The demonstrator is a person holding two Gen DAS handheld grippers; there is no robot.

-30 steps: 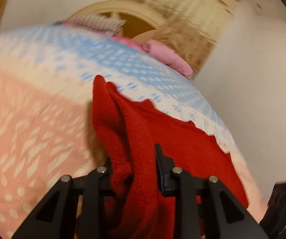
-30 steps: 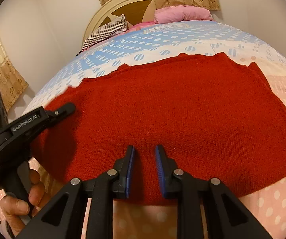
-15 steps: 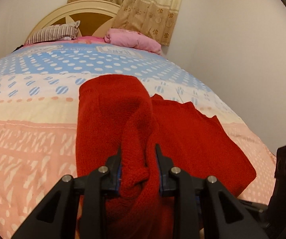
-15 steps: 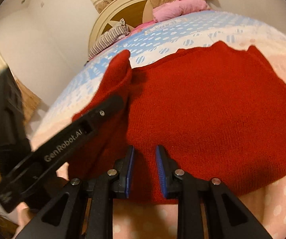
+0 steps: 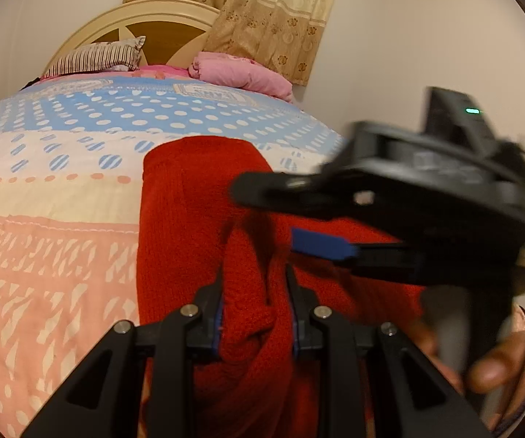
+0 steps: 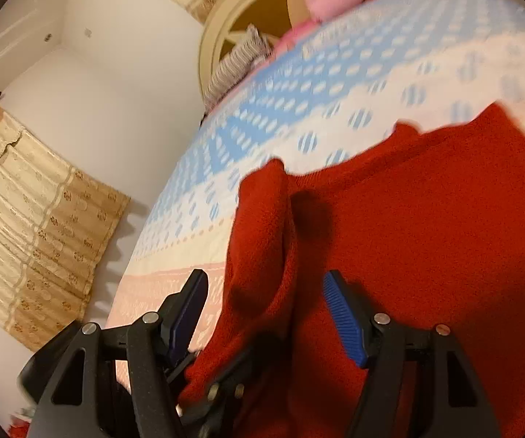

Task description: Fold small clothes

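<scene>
the red knit garment (image 5: 189, 226) is thick and fuzzy, with a fine ribbed weave, and lies on a quilted bedspread (image 5: 50, 200) printed in bands of blue, cream and salmon with pale dots and dashes. one side of the garment is drawn up into a tall rounded fold that stands above the flat part, and the flat part spreads away to the right over the bed.

the left gripper (image 5: 257, 314) is clamped on a bunched ridge of that fold; the wool bulges between its black fingers and hides the blue pads almost wholly. the right gripper (image 6: 267, 314) stands with its jaws spread wide, holding nothing, its ribbed blue pads (image 6: 346, 325) on either side of the raised fold, just above the cloth. from the left wrist view it reaches in from the right, blurred, with a green light on its body and the person's hand (image 5: 496, 361) around its handle.

the near hem of the garment is cut off by the lower frame edge and by the gripper bodies. the right wrist view is smeared, so the far edge of the garment is hard to trace.

at the head of the bed sit a striped pillow (image 5: 94, 58), a pink bundle (image 5: 240, 76), a round cream headboard (image 5: 145, 18) and a beige patterned curtain (image 5: 273, 14).
</scene>
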